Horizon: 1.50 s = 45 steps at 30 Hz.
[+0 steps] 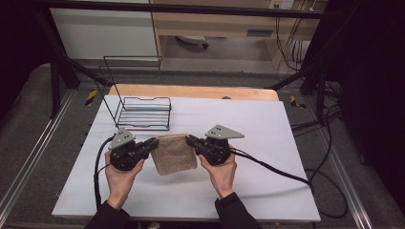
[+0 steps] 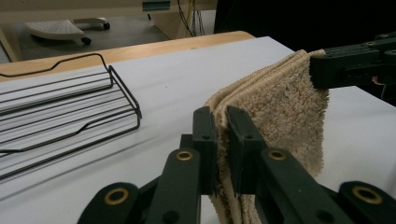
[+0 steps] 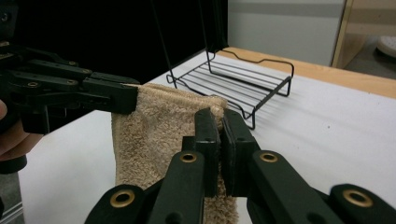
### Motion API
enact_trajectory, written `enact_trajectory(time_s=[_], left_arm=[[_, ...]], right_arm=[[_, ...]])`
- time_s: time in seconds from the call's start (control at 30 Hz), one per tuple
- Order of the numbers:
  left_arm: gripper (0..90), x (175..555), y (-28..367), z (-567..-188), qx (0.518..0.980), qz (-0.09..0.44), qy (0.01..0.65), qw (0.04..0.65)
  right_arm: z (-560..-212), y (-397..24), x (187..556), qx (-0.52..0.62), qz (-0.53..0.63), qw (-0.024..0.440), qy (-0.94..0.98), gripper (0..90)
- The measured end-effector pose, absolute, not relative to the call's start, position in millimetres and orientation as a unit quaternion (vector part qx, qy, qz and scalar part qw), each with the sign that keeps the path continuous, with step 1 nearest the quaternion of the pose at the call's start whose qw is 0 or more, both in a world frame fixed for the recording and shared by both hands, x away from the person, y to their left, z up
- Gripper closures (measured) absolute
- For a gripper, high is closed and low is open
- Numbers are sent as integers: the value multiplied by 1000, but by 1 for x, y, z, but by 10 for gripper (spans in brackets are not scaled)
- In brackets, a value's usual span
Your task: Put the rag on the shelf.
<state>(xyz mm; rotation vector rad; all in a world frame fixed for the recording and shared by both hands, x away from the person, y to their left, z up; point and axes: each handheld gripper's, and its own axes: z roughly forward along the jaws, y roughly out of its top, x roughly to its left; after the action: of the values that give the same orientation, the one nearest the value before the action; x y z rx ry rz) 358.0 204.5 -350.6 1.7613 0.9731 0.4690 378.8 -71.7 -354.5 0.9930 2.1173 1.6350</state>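
We are working over a white table top (image 1: 267,162) that is spreading out beneath and around both grippers, with a strip of bare wood (image 1: 191,90) running along its far edge, well beyond the jaws. Ahead of the left gripper (image 1: 154,143), a little toward the far side of the table, a black wire rack (image 1: 143,113) is standing on the white surface, apart from everything we are holding; in the left gripper view it is lying off to the left of the jaws (image 2: 70,112), and in the right gripper view it is sitting past the jaws to the right (image 3: 243,81). Between the two grippers we are holding a folded tan towel (image 1: 174,153), stretched by its upper edge and hanging down from the jaws, its lower part reaching toward the table. The left gripper is clenched on the towel's left top corner: in its own view the two black jaws are pressing the folded terry layers (image 2: 280,107) between them, with the cloth sagging away toward the other gripper. The right gripper (image 1: 190,140) is clamped on the opposite top corner, and in its own view the jaws are pinching the towel (image 3: 159,135) tight with the rest of the cloth hanging just to their left. Each gripper is resting in one of our hands, the left hand (image 1: 122,179) and the right hand (image 1: 220,175), with a black cable (image 1: 282,171) trailing from the right gripper across the table.
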Motion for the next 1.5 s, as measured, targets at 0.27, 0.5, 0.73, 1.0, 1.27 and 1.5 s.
enact_trajectory(time_s=[0.27, 0.5, 0.73, 1.0, 1.27, 1.5], left_arm=[[825, 360, 215, -335, 723, 210, 400, 523], [825, 363, 220, -315, 716, 230, 390, 531], [825, 363, 227, -303, 707, 248, 384, 540], [826, 365, 235, -295, 695, 259, 384, 550], [827, 367, 245, -285, 682, 271, 386, 559], [827, 370, 256, -276, 671, 280, 392, 564]], right_arm=[[-342, -60, 378, 338, 586, 159, 720, 865], [-326, -54, 379, 332, 600, 177, 706, 865], [-314, -45, 381, 325, 613, 192, 694, 865], [-307, -36, 386, 320, 621, 200, 687, 865], [-296, -25, 392, 314, 629, 207, 681, 865], [-288, -12, 396, 306, 637, 214, 674, 865]])
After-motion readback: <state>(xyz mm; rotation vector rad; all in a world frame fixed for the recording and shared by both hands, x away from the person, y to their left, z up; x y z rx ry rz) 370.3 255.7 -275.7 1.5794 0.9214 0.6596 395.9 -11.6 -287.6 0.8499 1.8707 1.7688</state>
